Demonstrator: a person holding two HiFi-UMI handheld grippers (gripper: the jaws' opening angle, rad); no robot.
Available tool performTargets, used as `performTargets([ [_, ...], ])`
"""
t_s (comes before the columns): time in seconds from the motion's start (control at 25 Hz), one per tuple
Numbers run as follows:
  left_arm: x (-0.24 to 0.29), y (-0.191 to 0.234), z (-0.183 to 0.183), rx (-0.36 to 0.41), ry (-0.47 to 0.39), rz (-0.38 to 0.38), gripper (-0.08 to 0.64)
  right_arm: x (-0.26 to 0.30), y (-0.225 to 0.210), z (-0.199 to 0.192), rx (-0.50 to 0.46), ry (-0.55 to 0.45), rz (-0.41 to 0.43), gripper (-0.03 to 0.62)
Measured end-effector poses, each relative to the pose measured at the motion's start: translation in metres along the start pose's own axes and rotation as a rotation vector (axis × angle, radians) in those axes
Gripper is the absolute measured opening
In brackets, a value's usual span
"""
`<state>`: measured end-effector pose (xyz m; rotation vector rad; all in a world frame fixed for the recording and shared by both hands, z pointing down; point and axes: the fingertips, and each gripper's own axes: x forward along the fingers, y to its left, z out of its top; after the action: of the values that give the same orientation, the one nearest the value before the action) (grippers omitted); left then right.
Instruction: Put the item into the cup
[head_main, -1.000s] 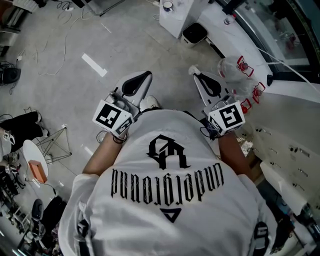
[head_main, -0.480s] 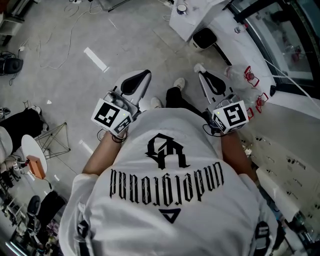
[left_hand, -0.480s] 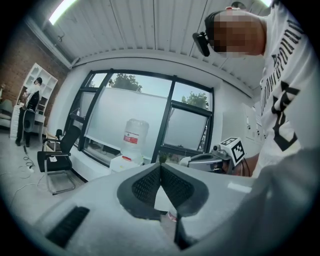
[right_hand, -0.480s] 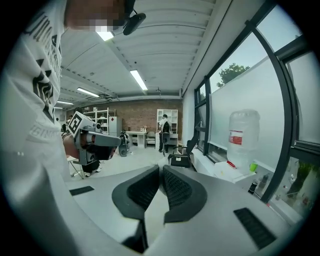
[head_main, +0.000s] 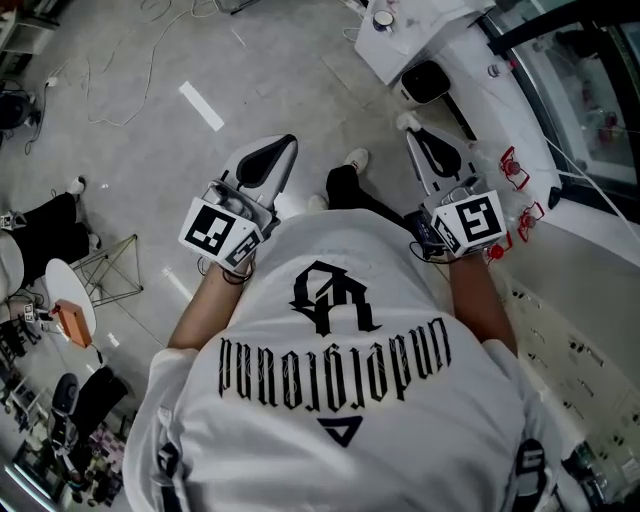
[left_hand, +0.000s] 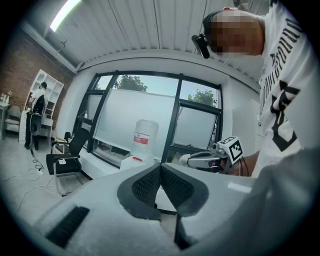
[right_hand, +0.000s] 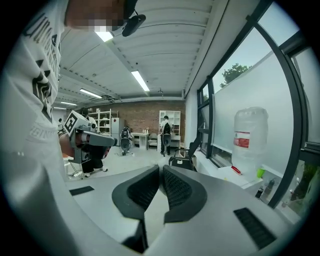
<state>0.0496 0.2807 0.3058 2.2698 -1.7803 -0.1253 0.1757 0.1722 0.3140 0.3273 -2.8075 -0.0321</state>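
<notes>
Item and cup are not things we are managing to pick out with certainty: a small green thing (right_hand: 260, 172) is sitting on the white counter (right_hand: 227, 176) just beside the water jug (right_hand: 249, 137), too small for us to tell what it is. We are holding the left gripper (head_main: 288, 144) and the right gripper (head_main: 408, 124) out in front of our white shirt (head_main: 340, 400), above the grey floor (head_main: 130, 150) and well apart from each other. Both are clenched, their pads pressing together with nothing between them. A black office chair (left_hand: 65, 155) is standing by the window ahead of the left one.
</notes>
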Motion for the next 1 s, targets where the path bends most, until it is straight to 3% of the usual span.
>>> performTargets([
  [0.24, 0.029, 0.022, 0.002, -0.009, 0.018, 0.016, 0.015, 0.025, -0.035, 0.001, 0.042, 0.007, 0.008, 0.031],
  [0.44, 0.073, 0.040, 0.008, -0.010, 0.026, 0.013, 0.015, 0.037, -0.076, -0.002, 0.019, 0.015, 0.012, 0.031],
  [0.84, 0.190, 0.046, 0.031, 0.019, 0.052, -0.071, 0.015, 0.033, -0.178, -0.001, 0.053, -0.011, -0.067, 0.031],
  [1.0, 0.234, 0.035, 0.042, 0.072, 0.073, -0.120, 0.015, 0.022, -0.215, -0.005, 0.100, -0.024, -0.107, 0.031],
])
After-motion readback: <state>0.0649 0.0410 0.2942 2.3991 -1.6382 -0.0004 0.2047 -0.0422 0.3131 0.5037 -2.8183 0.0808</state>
